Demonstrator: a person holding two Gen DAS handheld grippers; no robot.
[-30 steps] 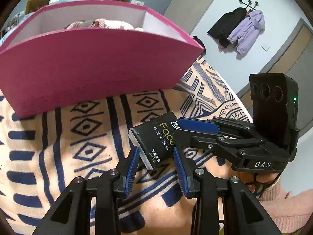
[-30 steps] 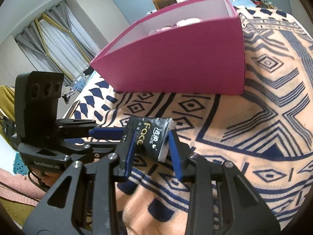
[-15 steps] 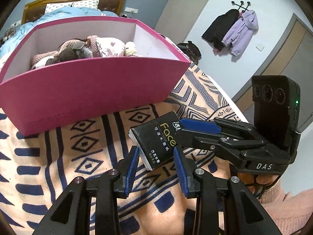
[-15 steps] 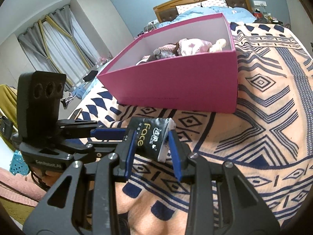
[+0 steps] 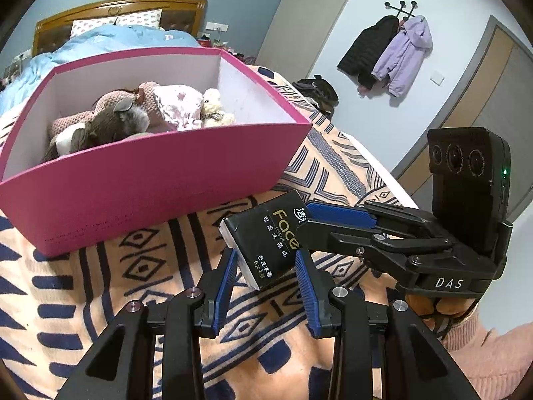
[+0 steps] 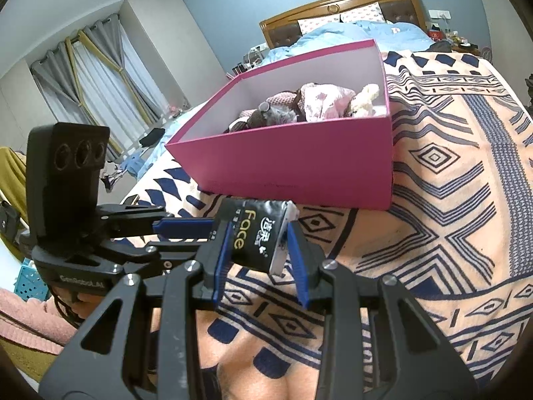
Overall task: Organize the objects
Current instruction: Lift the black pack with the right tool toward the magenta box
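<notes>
A black tissue pack [image 5: 266, 236] marked "Face" hangs above the patterned blanket, held from two sides. My left gripper [image 5: 266, 257] is shut on its near end. My right gripper [image 5: 304, 221] reaches in from the right and is shut on the other end. In the right wrist view the same pack [image 6: 253, 230] sits between the right gripper's [image 6: 259, 235] blue pads, while the left gripper [image 6: 213, 233] grips it from the left. Beyond the pack stands an open pink box [image 5: 150, 180] [image 6: 299, 156] with plush toys [image 5: 133, 116] [image 6: 299, 103] lying along its back wall.
An orange and navy patterned blanket [image 5: 100, 283] covers the bed. A blue duvet and wooden headboard [image 5: 116, 10] lie behind the box. Coats [image 5: 393, 56] hang on the wall near a door. Grey curtains [image 6: 93, 76] and a blue basket [image 6: 26, 280] are at the left.
Both grippers have risen together with the tissue pack between them. The pink box now sits lower in both views, and its inside with the plush toys has come into sight.
</notes>
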